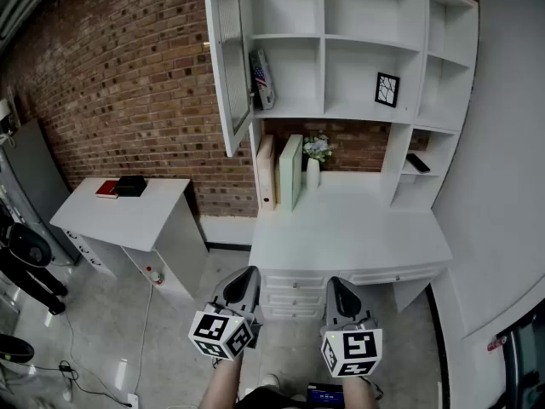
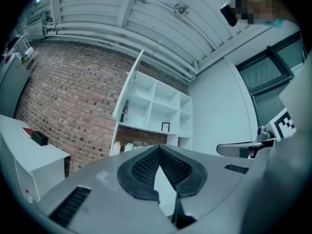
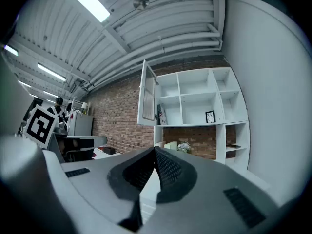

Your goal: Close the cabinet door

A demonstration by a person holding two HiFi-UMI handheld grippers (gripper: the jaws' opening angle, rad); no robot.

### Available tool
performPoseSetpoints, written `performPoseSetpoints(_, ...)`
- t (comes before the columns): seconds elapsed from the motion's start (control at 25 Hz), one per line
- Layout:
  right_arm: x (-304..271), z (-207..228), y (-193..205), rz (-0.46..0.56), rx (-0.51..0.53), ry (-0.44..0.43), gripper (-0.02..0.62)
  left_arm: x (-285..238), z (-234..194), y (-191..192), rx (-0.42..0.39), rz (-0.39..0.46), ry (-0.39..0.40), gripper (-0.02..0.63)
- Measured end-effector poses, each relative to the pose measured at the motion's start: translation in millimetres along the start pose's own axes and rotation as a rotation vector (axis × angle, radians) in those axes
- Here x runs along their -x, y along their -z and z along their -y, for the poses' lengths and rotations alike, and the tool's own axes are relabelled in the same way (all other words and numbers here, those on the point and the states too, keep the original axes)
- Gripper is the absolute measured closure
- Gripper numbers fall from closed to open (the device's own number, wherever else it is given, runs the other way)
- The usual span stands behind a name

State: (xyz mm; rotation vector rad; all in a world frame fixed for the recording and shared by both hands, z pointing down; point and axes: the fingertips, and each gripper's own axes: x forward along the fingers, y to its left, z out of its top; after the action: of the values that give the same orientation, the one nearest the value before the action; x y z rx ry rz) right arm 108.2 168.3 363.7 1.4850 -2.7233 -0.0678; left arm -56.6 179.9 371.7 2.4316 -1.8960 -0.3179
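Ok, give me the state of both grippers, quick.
Left gripper: jaws shut, tips touching, nothing between them.
Right gripper: jaws shut, tips touching, nothing held.

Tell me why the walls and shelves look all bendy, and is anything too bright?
Head view: the wide lens bows the white cabinet and the brick wall, yet the light is even. Left gripper view: a round fisheye picture with black corners, everything curved. Right gripper view: the same curve, and the ceiling light glares plain white.
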Motion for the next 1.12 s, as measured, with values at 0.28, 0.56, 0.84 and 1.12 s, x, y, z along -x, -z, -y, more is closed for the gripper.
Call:
performPoseSetpoints(0.28, 3, 3, 3, 0.001, -0.008, 0.011, 0.594, 0, -2, 3, 0.019, -0.002, -0.007, 0.592)
performPoseSetpoints(0.56, -16, 16, 11, -0.011, -0.025, 0.017, 0.592, -14, -12, 9, 0.015, -0.016, -0.031, 0.592)
performPoseSetpoints(0.84, -56, 19, 13, 0.025, -0.183, -0.126, 0.592, -51, -40, 20, 0.023, -0.024, -0.063, 0.593)
performPoseSetpoints(1.12, -144, 49, 23, 0.024, -0.167, -0.144, 0.592, -136, -88, 32, 0.056, 0.007, -0.052, 0.593)
